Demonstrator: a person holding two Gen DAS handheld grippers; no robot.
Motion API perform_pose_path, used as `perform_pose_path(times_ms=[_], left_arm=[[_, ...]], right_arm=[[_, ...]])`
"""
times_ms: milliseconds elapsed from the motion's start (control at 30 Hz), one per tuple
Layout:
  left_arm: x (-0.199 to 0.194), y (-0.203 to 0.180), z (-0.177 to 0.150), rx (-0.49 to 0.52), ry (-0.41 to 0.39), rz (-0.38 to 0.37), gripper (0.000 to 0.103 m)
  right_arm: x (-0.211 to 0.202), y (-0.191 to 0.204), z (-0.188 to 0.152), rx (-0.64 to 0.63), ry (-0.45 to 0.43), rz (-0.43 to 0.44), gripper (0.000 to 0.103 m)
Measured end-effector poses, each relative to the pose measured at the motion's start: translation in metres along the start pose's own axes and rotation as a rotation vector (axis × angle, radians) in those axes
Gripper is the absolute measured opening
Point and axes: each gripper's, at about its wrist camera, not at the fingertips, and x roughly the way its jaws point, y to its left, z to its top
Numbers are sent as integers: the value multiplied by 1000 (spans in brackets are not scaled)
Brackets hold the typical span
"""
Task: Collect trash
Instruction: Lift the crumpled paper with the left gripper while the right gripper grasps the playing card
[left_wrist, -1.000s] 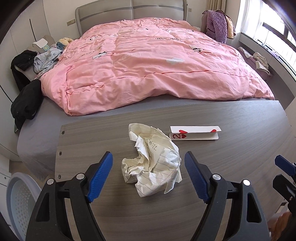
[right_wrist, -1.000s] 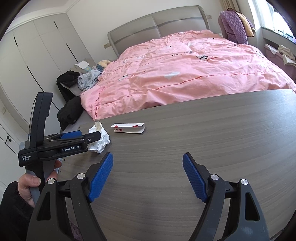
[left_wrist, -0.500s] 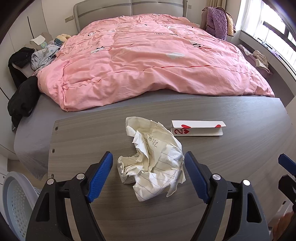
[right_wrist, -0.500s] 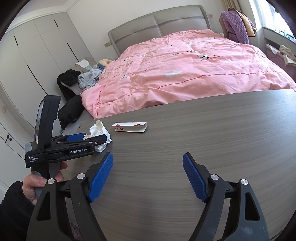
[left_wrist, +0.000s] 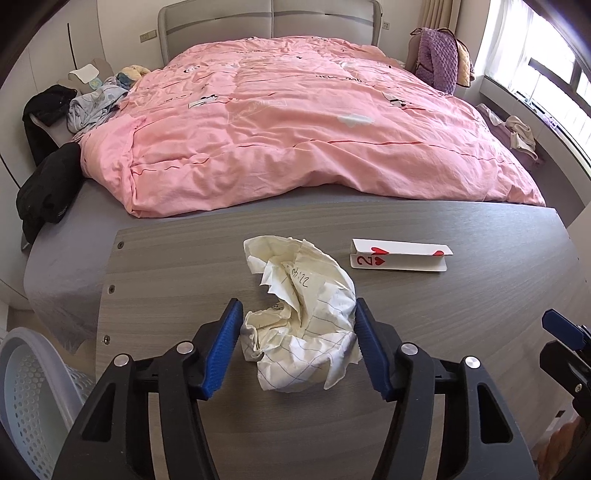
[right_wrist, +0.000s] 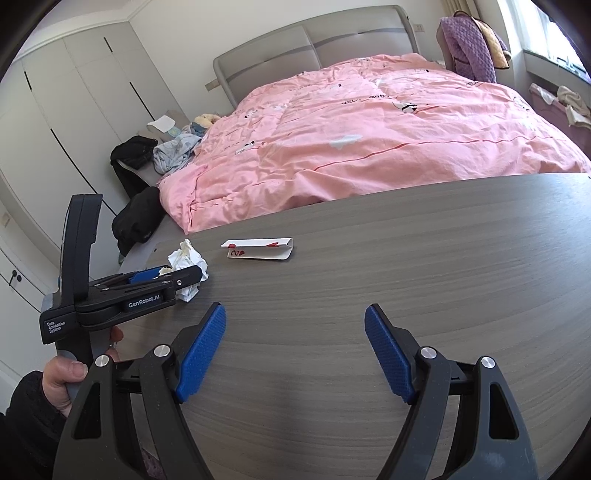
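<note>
Crumpled paper (left_wrist: 303, 321) sits on my table (left_wrist: 461, 295), pinched between the blue pads of my left gripper (left_wrist: 298, 347); my right gripper (right_wrist: 295, 354) hovers spread.

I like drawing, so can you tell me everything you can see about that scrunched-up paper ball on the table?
The paper ball is a crumpled sheet of cream-white lined paper with some handwriting showing on one fold. Its edges stick out in loose, pointy flaps. It lies on the grey wooden table, near the left end, with a folded playing card beyond it. The left hand-held gripper has a blue pad against each side of it.
</note>
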Motion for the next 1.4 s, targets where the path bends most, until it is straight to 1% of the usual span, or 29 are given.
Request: perform_pose_path(times_ms=[200, 233, 267, 333, 400, 467, 533, 667, 867, 967, 1133, 1400], left_arm=[[-26, 17, -10, -37, -67, 40, 59], [-32, 20, -12, -40, -81, 51, 59], [-38, 24, -13, -43, -99, 63, 59], [-50, 30, -16, -48, -129, 81, 59], [-62, 37, -18, -55, -157, 96, 59], [-73, 44, -21, -63, -181, 107, 59], [-82, 51, -24, -72, -202, 116, 59], [-95, 64, -29, -87, -232, 127, 59], [-102, 84, -35, -115, -243, 129, 59], [-103, 94, -37, -130, -243, 128, 59], [-104, 106, -40, -148, -242, 125, 59], [-106, 113, -43, -170, -243, 127, 59]], right_arm=[[15, 15, 5, -5, -2, -21, 76], [18, 19, 7, -8, -4, -26, 78], [21, 23, 8, -8, -9, -30, 82], [27, 32, 11, -10, -22, -36, 85], [35, 41, 15, -16, -28, -46, 86], [44, 50, 18, -17, -31, -58, 90], [53, 57, 21, -10, -28, -73, 93], [71, 66, 27, 12, -25, -127, 95], [96, 71, 34, 54, -10, -228, 97], [107, 73, 37, 69, 5, -256, 97], [118, 79, 40, 51, 20, -303, 97], [135, 81, 45, 39, 54, -390, 96]])
